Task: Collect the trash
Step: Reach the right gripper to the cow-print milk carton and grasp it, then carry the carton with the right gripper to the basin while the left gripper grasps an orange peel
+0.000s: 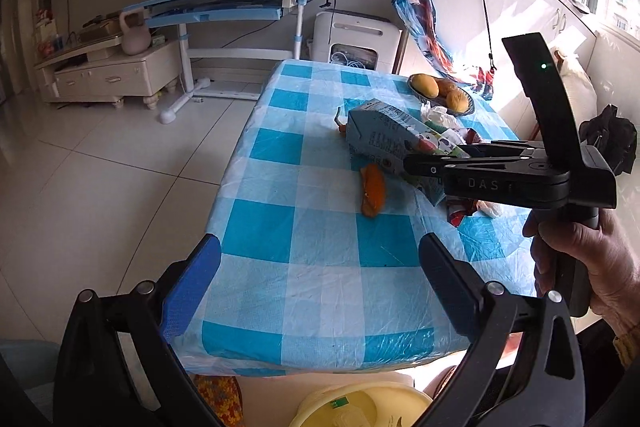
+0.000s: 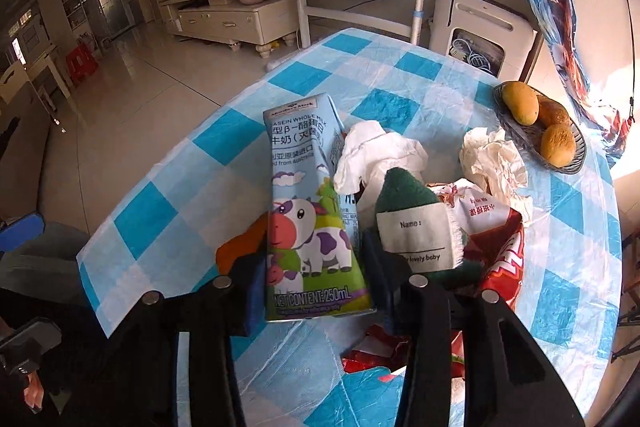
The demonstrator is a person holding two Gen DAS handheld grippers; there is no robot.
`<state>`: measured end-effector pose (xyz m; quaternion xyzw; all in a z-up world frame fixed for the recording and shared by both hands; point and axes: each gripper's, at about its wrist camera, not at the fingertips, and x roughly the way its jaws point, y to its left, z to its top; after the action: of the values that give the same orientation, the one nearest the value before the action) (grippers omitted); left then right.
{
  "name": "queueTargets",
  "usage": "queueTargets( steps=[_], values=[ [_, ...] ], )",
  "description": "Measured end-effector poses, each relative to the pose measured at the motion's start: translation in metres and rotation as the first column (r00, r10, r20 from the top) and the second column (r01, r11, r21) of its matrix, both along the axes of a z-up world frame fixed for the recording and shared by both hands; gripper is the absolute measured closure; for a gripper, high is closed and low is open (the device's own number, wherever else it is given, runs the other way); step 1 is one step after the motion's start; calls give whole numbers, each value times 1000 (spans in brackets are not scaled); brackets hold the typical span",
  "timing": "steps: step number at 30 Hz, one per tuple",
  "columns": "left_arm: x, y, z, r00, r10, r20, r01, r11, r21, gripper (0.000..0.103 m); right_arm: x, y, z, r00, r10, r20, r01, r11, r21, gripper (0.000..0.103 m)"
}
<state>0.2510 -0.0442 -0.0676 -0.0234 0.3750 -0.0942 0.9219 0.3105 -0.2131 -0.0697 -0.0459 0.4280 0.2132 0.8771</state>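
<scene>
The right gripper (image 2: 316,291) clamps the pale blue cow-printed milk carton (image 2: 308,211) at centre frame. The left gripper (image 1: 320,279), lower frame, gapes wide over the blue-and-white checked tablecloth (image 1: 312,227), grasping nothing.

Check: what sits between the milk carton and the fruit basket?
Two crumpled tissues lie between the milk carton and the fruit basket, clearest in the right wrist view.

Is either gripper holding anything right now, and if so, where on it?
The right gripper is shut on the milk carton, its pads on the two narrow sides near the bottom end. The left gripper is open and holds nothing.
</scene>
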Motion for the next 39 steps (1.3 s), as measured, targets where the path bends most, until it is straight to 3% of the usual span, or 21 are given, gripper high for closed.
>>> queueTargets(
  steps=[4, 6, 7, 8, 11, 13, 14, 15, 16, 17, 21, 24, 26, 28, 32, 35, 36, 39],
  values=[
    [42, -26, -13, 998, -51, -43, 50, 998, -33, 7, -21, -34, 27, 999, -49, 24, 43, 980, 194, 60],
    [60, -43, -20, 995, -74, -60, 73, 997, -13, 7, -33, -51, 36, 996, -81, 35, 69, 963, 262, 60],
    [69, -53, -24, 994, -85, -73, 86, 996, 7, 7, -37, -59, 39, 995, -97, 34, 83, 950, 300, 70],
    [76, -62, -29, 992, -91, -85, 94, 995, 31, 7, -41, -65, 41, 994, -108, 31, 92, 943, 321, 98],
    [90, -79, -39, 988, -108, -109, 118, 989, 90, 8, -42, -77, 41, 992, -127, 2, 120, 940, 319, 102],
    [91, -78, -41, 989, -106, -107, 115, 990, 79, 8, -39, -71, 32, 996, -81, -35, 87, 967, 240, 102],
    [92, -74, -43, 988, -106, -110, 113, 992, 57, 8, -41, -71, 29, 996, -70, -47, 79, 970, 229, 100],
    [93, -71, -45, 988, -105, -116, 111, 993, 46, 8, -42, -72, 26, 996, -55, -74, 71, 969, 238, 75],
    [94, -68, -47, 987, -107, -116, 112, 993, 41, 8, -42, -73, 23, 995, -46, -94, 69, 965, 252, 34],
    [94, -66, -48, 987, -115, -111, 120, 992, 36, 8, -44, -76, 23, 994, -63, -85, 83, 963, 257, 26],
    [101, -70, -50, 981, -162, -105, 168, 985, 48, 9, -44, -71, 24, 994, -17, -108, 53, 940, 336, 26],
    [104, -79, -59, 965, -223, -137, 240, 964, 118, 26, -42, -48, 17, 992, 21, -122, 10, 968, 252, 27],
    [97, -88, -59, 954, -272, -124, 290, 943, 162, 30, -40, -41, 9, 992, 17, -129, 7, 982, 187, 35],
    [96, -86, -58, 948, -295, -121, 311, 939, 147, 36, -37, -47, 3, 987, 7, -158, 24, 981, 192, 38],
    [103, -68, -54, 952, -283, -120, 287, 958, 12, 49, -32, -58, -5, 984, -39, -173, 61, 990, 127, 50],
    [109, -58, -54, 956, -263, -133, 261, 965, -35, 67, -28, -57, -20, 980, -41, -195, 64, 991, 118, 58],
    [111, -56, -54, 953, -267, -143, 263, 964, -51, 82, -27, -55, -21, 979, -34, -203, 63, 989, 136, 68],
    [111, -48, -55, 950, -267, -164, 250, 961, -117, 90, -32, -53, -14, 982, -29, -188, 59, 986, 154, 68]
  ],
)
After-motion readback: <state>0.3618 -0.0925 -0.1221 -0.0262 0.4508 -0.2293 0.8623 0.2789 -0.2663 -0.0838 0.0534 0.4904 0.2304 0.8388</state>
